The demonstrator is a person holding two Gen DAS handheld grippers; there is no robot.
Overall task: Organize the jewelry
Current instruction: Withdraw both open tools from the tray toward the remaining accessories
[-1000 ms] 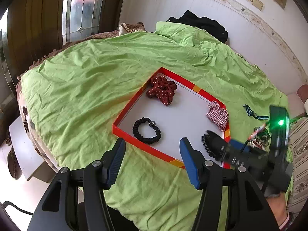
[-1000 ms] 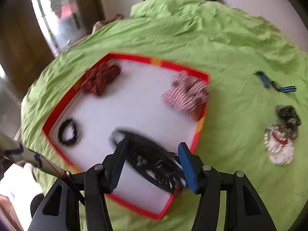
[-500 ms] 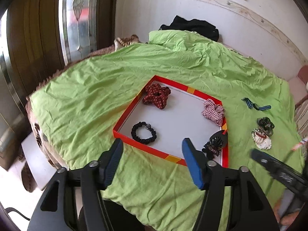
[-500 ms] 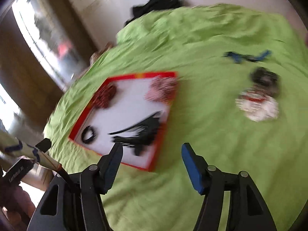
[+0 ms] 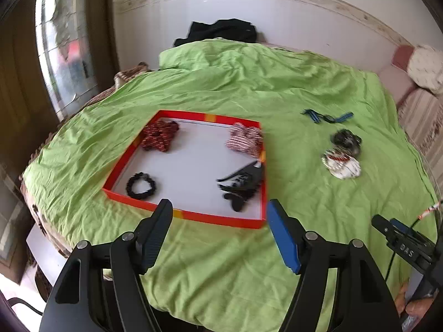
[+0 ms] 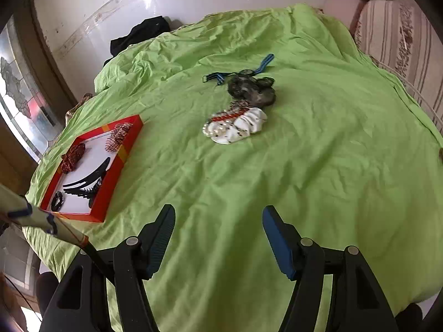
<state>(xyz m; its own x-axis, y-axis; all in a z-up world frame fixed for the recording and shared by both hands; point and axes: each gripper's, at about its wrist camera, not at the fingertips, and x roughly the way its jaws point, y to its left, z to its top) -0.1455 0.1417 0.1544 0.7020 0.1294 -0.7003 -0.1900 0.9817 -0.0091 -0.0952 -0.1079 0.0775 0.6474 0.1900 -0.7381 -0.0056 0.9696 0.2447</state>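
While both the left gripper (image 5: 218, 231) and right gripper (image 6: 218, 239) were held open and empty, the soft, light white scrunchie (image 6: 243, 127) was judged best pinched across its bunched fabric.

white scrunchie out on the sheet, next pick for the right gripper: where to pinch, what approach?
Judging by its pose, pinch the white scrunchie across its right-hand ruffled edge, coming straight down with the open right gripper. It lies flat on the green sheet, so a side approach would likely only push it. Its left and upper edges touch the beaded pieces; the right edge is free.
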